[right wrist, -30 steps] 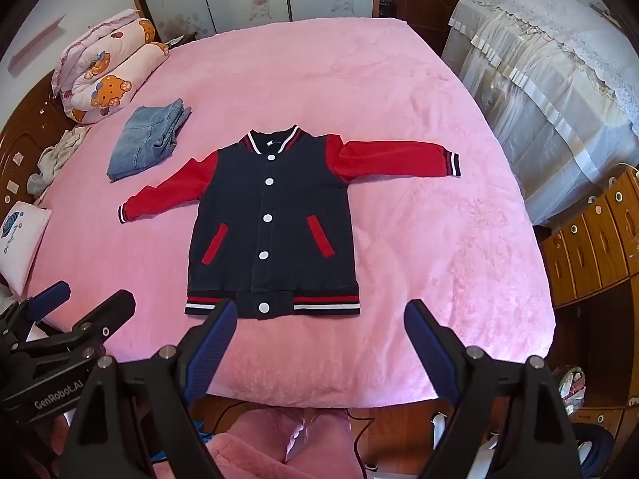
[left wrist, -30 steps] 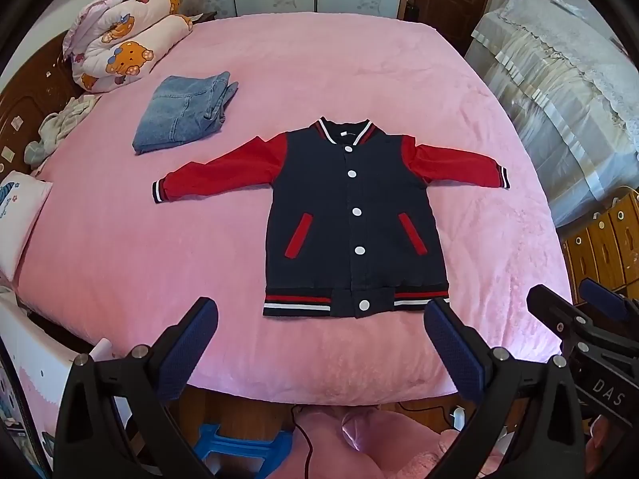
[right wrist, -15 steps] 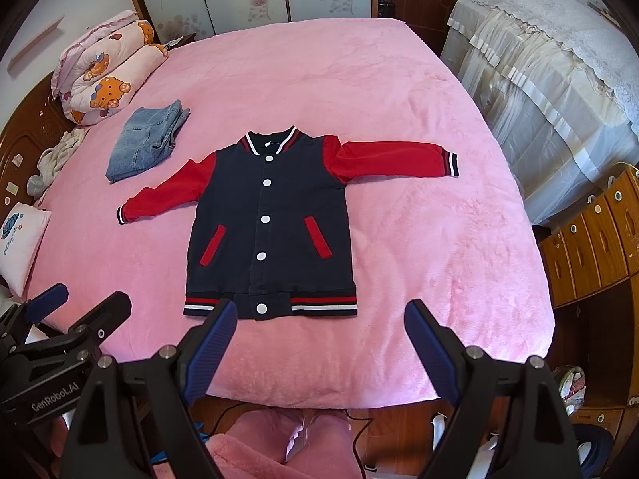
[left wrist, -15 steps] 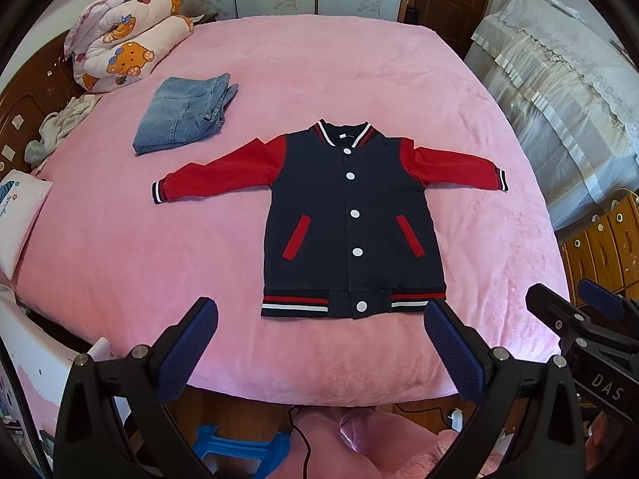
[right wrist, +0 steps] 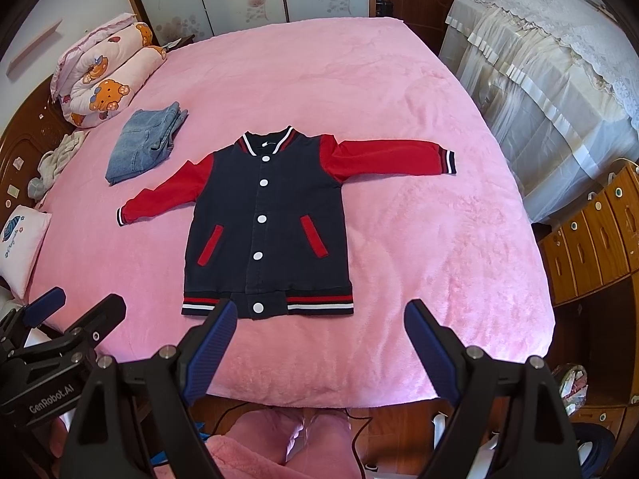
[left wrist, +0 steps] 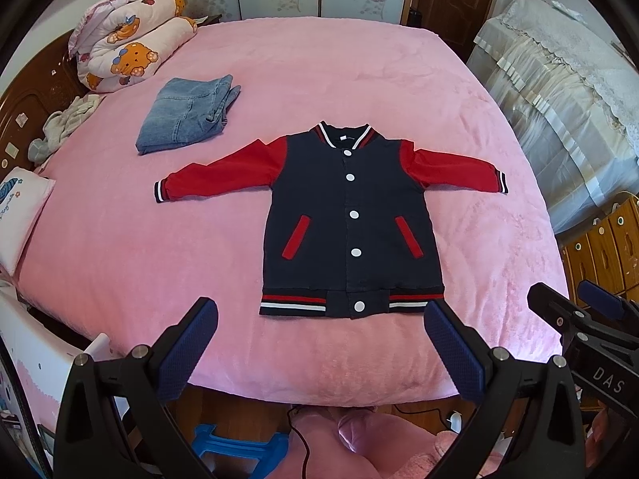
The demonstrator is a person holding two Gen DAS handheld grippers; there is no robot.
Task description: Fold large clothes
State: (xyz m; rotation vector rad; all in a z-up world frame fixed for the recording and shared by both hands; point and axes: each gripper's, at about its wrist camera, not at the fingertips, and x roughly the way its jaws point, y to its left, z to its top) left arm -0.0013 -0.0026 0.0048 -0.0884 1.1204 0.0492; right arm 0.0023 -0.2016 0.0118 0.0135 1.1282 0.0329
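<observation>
Left wrist view: our left gripper (left wrist: pixel 319 327) sits at the bottom of the frame, jaws spread wide, holding nothing, above the near edge of the bed (left wrist: pixel 120 263). The jacket (left wrist: pixel 351 219) lies flat in the centre of the frame, buttoned, front up, both red sleeves stretched out to the sides, striped hem toward us. Folded jeans (left wrist: pixel 187 113) sit upper left of it, apart from the left sleeve. A rolled quilt (left wrist: pixel 131 48) is at the far upper left. Our right gripper (left wrist: pixel 587 311) pokes in at the lower right edge.

Right wrist view: right gripper (right wrist: pixel 319 319) at the bottom, jaws spread, empty; one finger (right wrist: pixel 211 335) overlaps the jacket (right wrist: pixel 267 215) hem in frame, contact unclear. Jacket centre-left, jeans (right wrist: pixel 145 141) upper left. Left gripper (right wrist: pixel 76 311) shows at lower left, jaws apart.
</observation>
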